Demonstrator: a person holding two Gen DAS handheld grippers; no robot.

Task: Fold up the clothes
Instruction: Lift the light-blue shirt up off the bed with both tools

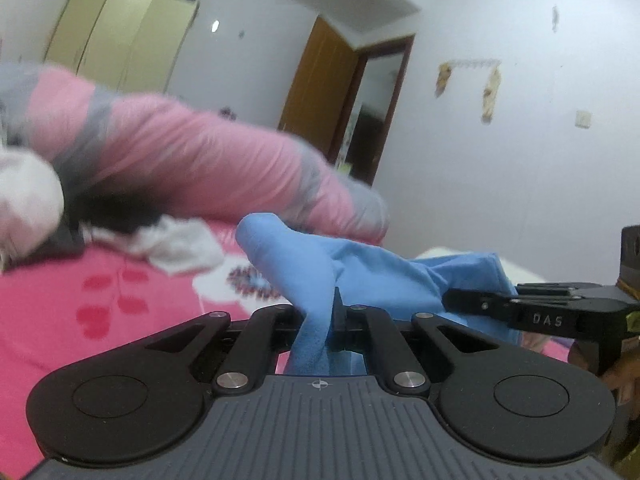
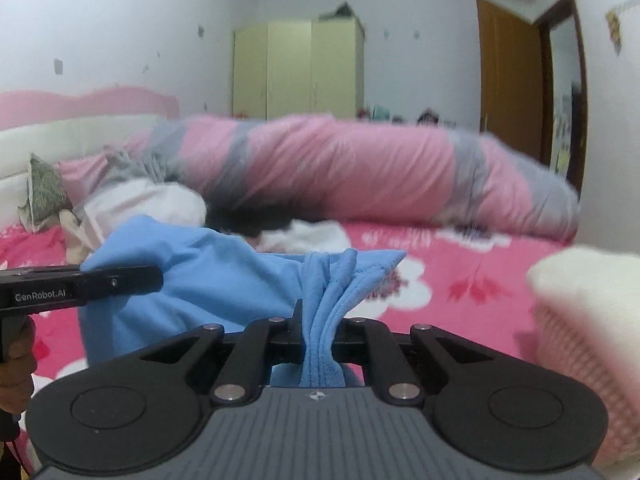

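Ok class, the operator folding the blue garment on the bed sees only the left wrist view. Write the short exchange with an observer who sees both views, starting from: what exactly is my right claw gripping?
Operator: What exactly is my right claw gripping?
Observer: The right claw is shut on a bunched, hemmed edge of the blue garment.
Operator: Anything off to its right?
Observer: Yes, a blurred whitish basket close by.
Operator: And far left, past the striped quilt?
Observer: A pink and white headboard stands behind the striped quilt.
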